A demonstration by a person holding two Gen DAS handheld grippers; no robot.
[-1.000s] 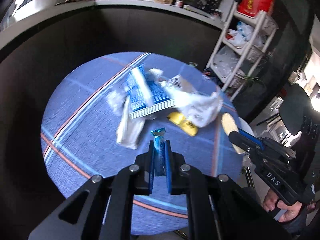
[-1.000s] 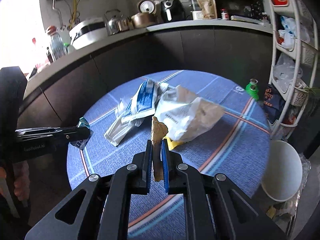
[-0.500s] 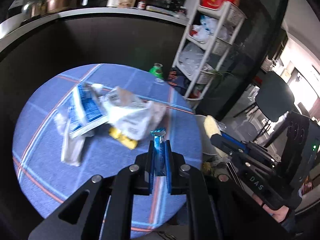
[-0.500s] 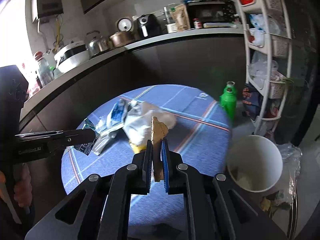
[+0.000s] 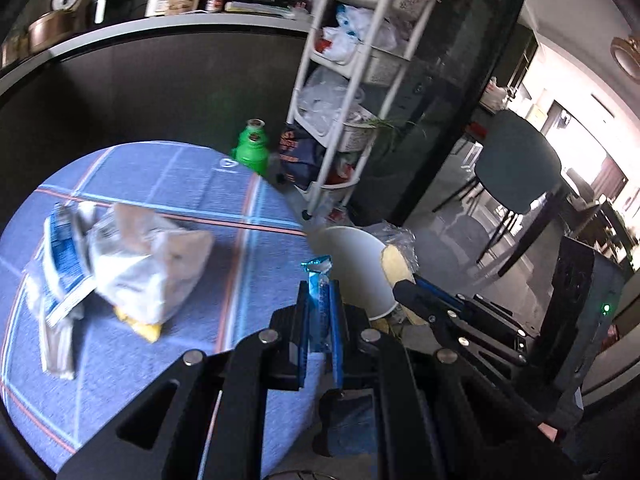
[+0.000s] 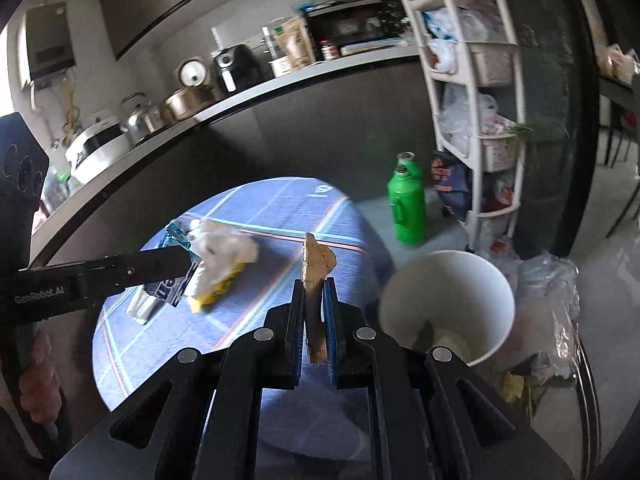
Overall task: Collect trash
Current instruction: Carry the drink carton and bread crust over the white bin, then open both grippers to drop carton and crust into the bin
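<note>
Your left gripper is squeezed tight on a shiny blue wrapper that sticks up between its fingers, just beside the white bin. Your right gripper is clamped on a tan crumpled scrap standing upright, also near the white bin. More wrappers lie on the round blue table, left of the bin.

Blue wrapper (upright) in left claw

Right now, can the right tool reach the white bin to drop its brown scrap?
Probably yes: the right tool holds the brown scrap just beside the open white bin, with nothing between them.
</note>
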